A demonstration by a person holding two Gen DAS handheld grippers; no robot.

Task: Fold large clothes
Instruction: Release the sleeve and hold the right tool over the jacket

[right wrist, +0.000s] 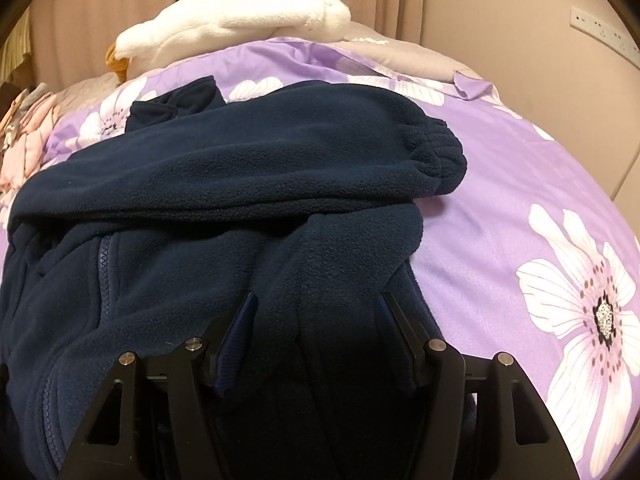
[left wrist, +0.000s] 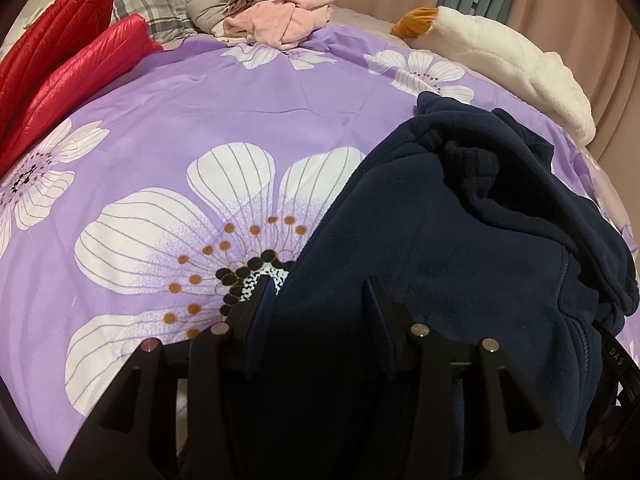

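The navy fleece jacket [right wrist: 224, 184] is lying bunched on the purple floral bedspread [left wrist: 168, 92] — sleeves crossing its body — while the left gripper [left wrist: 320, 304] and right gripper [right wrist: 316, 312] are straddling its near edge, fingers spread, seemingly not pinching, probably positioning it for folding.

The fleece [right wrist: 224, 168], filling the lower left of the right wrist view, is matt, napped navy cloth with a ribbed knit cuff [right wrist: 436, 152] and a plastic-looking zip [right wrist: 105, 264]. The sheet [left wrist: 160, 120] is smooth, lightly creased printed cloth with a faint sheen. At upper left of the left wrist view the quilted jacket [left wrist: 60, 52] is glossy red. The plush [left wrist: 520, 64] at upper right is fluffy white pile. The grippers [left wrist: 320, 292] [right wrist: 316, 304] are matt black, with shiny metal pins [left wrist: 419, 329].
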